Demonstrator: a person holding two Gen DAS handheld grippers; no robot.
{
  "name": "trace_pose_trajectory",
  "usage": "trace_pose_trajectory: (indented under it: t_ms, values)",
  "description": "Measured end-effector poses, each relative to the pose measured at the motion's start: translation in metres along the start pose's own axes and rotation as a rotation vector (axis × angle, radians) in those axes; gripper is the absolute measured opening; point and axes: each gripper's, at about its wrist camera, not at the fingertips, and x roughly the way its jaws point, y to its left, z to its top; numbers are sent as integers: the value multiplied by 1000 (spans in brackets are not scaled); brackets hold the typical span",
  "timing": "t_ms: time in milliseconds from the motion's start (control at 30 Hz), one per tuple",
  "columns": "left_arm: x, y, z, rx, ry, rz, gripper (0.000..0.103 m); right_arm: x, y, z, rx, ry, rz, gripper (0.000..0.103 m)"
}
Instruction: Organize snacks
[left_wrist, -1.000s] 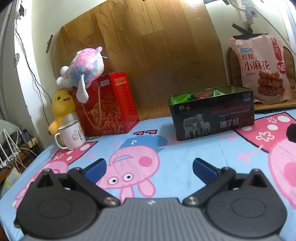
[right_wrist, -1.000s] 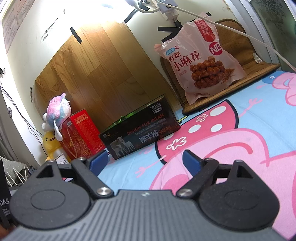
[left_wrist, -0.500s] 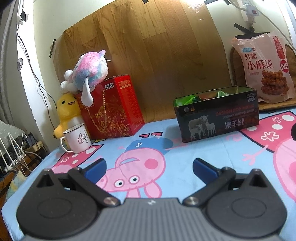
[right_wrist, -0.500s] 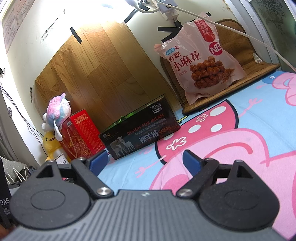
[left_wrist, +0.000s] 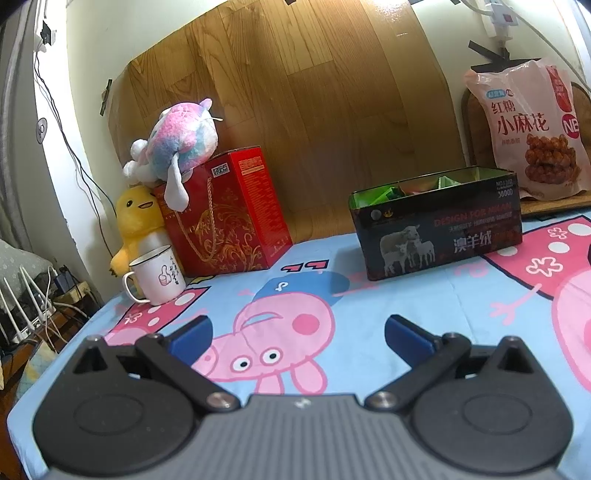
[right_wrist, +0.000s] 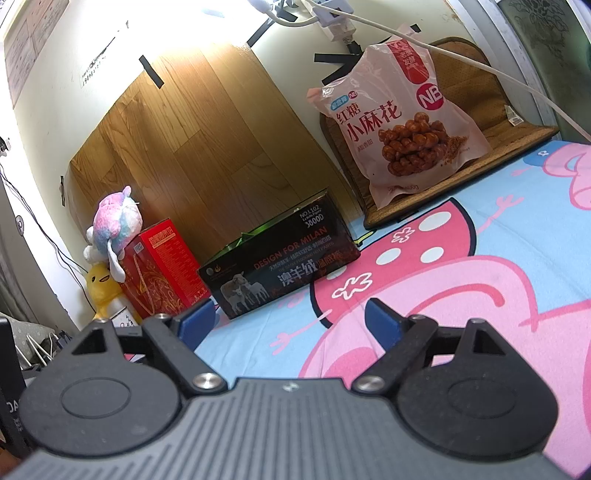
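Note:
A black open box (left_wrist: 439, 229) with sheep printed on its side stands at the back of the cartoon tablecloth and holds green and orange snack packets (left_wrist: 384, 194). It also shows in the right wrist view (right_wrist: 280, 262). A pink bag of fried dough twists (left_wrist: 532, 125) leans on a brown mat behind it, also seen in the right wrist view (right_wrist: 399, 125). My left gripper (left_wrist: 297, 334) is open and empty, low over the cloth, well short of the box. My right gripper (right_wrist: 288, 319) is open and empty, low over the cloth in front of the box.
A red gift bag (left_wrist: 229, 221) with a pastel plush toy (left_wrist: 177, 144) on top stands at the back left. A yellow duck plush (left_wrist: 136, 221) and a white mug (left_wrist: 157, 275) sit beside it near the table's left edge. A wood-pattern board (left_wrist: 295, 92) leans on the wall.
The left wrist view has shifted: the box, bag and red gift bag have slid right and slightly down in frame. The right gripper has not moved. Both stay open.

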Motion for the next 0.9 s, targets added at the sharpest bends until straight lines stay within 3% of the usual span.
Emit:
trace_pose_trajectory:
  t_ms: [533, 900]
  values:
    - [-3, -1, 1, 7, -9, -1, 103, 0, 0, 0, 1, -1, 1, 90]
    - [-3, -4, 1, 5, 14, -44, 103, 0, -1, 0, 1, 0, 2, 90]
